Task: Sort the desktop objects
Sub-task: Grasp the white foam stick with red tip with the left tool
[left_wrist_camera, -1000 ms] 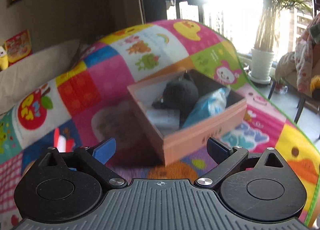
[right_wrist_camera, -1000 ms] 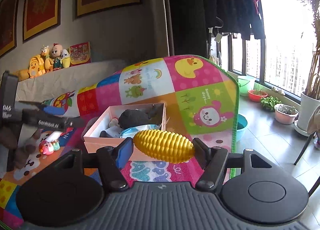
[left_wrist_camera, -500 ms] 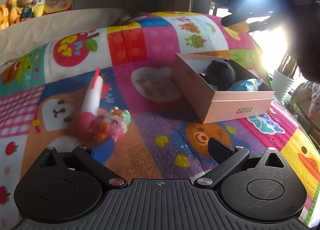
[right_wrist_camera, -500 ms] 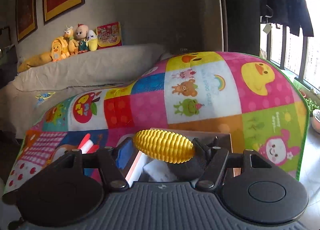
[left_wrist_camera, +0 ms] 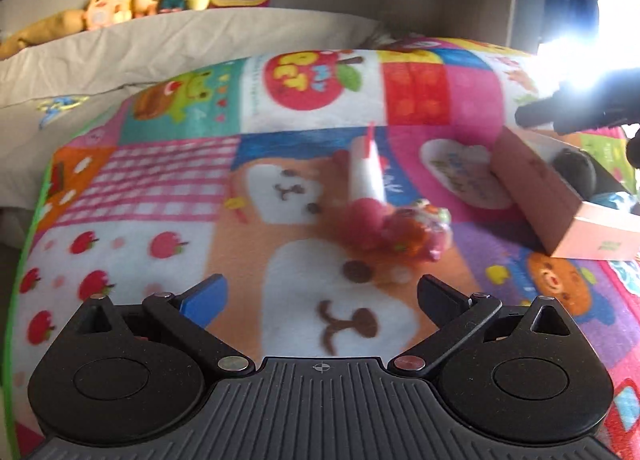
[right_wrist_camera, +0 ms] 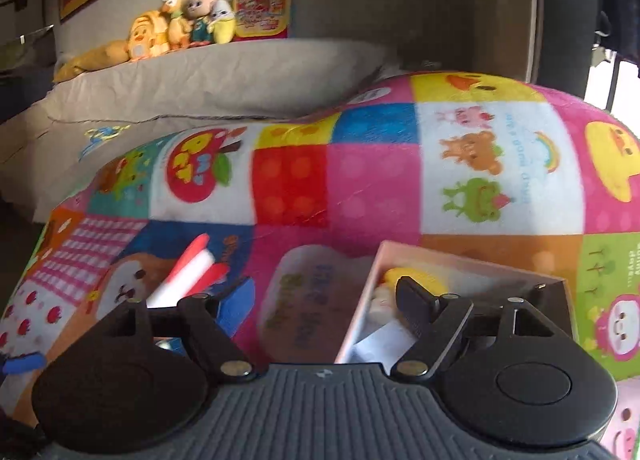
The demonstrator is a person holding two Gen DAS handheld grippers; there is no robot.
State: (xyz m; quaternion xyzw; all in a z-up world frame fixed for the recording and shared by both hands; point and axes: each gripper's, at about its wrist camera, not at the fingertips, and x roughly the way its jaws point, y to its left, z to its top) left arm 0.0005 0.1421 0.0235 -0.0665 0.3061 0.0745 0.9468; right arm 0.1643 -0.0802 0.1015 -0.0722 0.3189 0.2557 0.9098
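Underneath everything, a fleecy patchwork blanket (left_wrist_camera: pixel 168 180) of cartoon squares drapes the rounded worktop, a grey cushion (right_wrist_camera: pixel 224 76) behind. A pink cardboard box (right_wrist_camera: pixel 472 264) holds the ribbed yellow toy (right_wrist_camera: pixel 416 278). Left tool (left_wrist_camera: pixel 320 296) and right tool (right_wrist_camera: pixel 326 300) gape wide, holding nothing.

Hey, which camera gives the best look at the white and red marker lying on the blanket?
The right wrist view: the marker shows sharply, red cap up, though the gripper hides its lower end. The left wrist view shows the marker whole but motion-blurred, beside a pink toy.
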